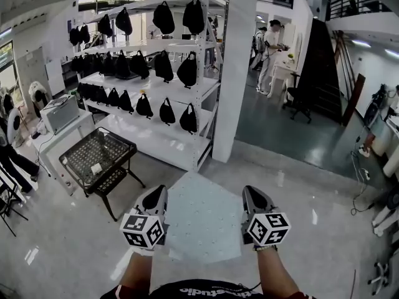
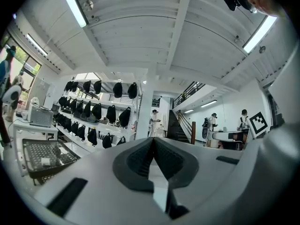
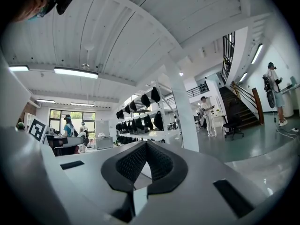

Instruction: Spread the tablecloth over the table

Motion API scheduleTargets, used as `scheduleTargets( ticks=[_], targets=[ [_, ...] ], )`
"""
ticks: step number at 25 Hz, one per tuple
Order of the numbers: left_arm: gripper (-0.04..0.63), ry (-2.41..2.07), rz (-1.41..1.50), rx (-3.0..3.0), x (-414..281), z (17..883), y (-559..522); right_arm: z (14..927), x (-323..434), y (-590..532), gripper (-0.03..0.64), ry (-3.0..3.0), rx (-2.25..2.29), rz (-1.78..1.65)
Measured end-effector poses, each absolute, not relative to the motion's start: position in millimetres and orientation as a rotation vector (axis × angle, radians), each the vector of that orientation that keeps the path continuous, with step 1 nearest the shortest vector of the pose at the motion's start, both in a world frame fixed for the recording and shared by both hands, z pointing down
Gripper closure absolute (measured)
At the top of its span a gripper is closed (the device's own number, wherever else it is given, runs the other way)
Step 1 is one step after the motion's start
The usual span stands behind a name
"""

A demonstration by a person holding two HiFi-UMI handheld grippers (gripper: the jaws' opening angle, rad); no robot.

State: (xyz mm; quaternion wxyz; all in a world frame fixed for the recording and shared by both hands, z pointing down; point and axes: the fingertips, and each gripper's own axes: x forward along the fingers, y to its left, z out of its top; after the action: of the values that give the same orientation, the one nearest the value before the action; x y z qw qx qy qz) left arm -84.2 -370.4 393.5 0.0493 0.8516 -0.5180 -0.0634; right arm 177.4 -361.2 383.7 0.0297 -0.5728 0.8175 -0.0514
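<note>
Holding tablecloth point(image 1: 202, 220) up between both grippers, over floor, just in front of person. Left gripper point(image 1: 157, 198) fingers pressed shut on cloth's left edge, pale strip showing between them in left gripper view. Right gripper point(image 1: 252, 197) fingers likewise pinching right edge.

Progress, judged: cloth lifted and opened out, not yet on table. Black mesh-top table point(image 1: 100, 157), likely target, stands left and farther, well apart from cloth. Left: carry over, lay down, smooth.

Cloth: pale, thin, fine dot pattern, stretched fairly flat, far edge free.
</note>
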Motion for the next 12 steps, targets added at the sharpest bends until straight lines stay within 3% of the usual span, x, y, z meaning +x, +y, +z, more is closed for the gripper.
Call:
scheduleTargets(
  ticks=[12],
  targets=[
    [0.578,-1.544,-0.202,2.618,-74,394,-367,380,180,-354,0.592,2.526,-1.814,-0.073]
  ],
)
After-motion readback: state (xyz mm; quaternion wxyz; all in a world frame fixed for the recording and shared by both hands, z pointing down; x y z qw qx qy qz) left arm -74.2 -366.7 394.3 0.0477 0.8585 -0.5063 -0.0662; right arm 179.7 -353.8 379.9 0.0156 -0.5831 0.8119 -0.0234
